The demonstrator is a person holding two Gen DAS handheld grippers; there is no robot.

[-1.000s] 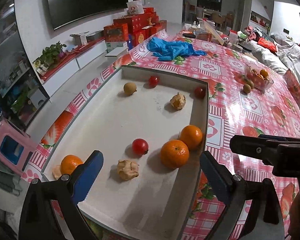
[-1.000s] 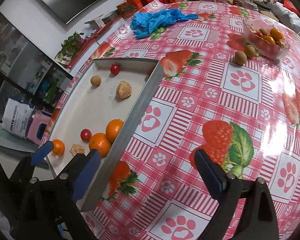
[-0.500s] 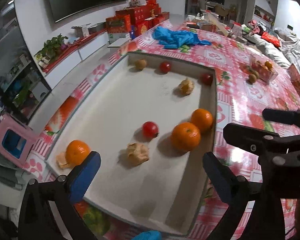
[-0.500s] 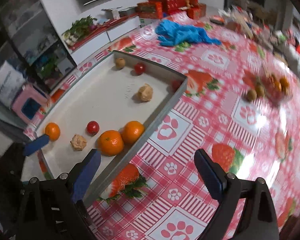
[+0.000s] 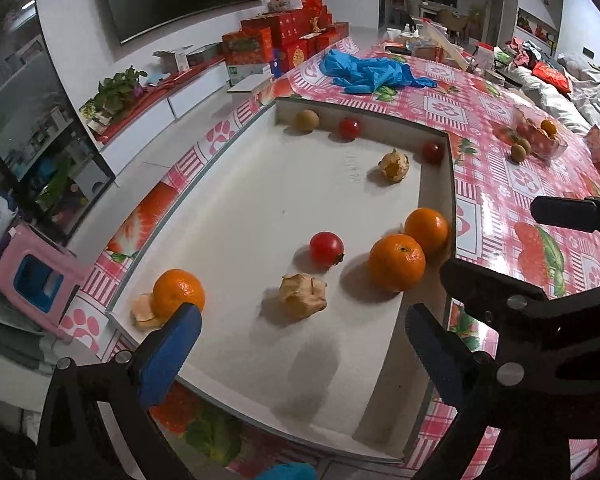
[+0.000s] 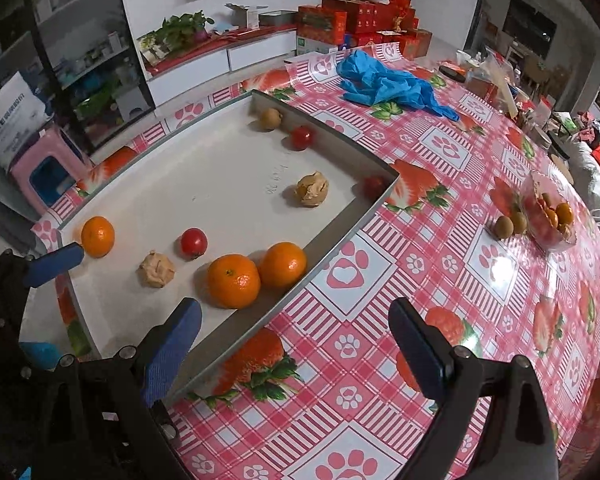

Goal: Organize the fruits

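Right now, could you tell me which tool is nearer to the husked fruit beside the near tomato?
Left. The left tool hangs open just above the husked fruit; the right tool straddles the tray wall, farther off.

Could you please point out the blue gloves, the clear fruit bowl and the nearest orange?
blue gloves (image 6: 388, 84): right wrist view, middle of pile.
clear fruit bowl (image 6: 540, 236): right wrist view, near wall.
nearest orange (image 6: 233, 281): right wrist view, centre of peel.

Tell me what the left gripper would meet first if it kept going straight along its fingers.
Probably the bare white floor of the tray, just short of the husked fruit. The left gripper is open and empty; depth is hard to judge here.
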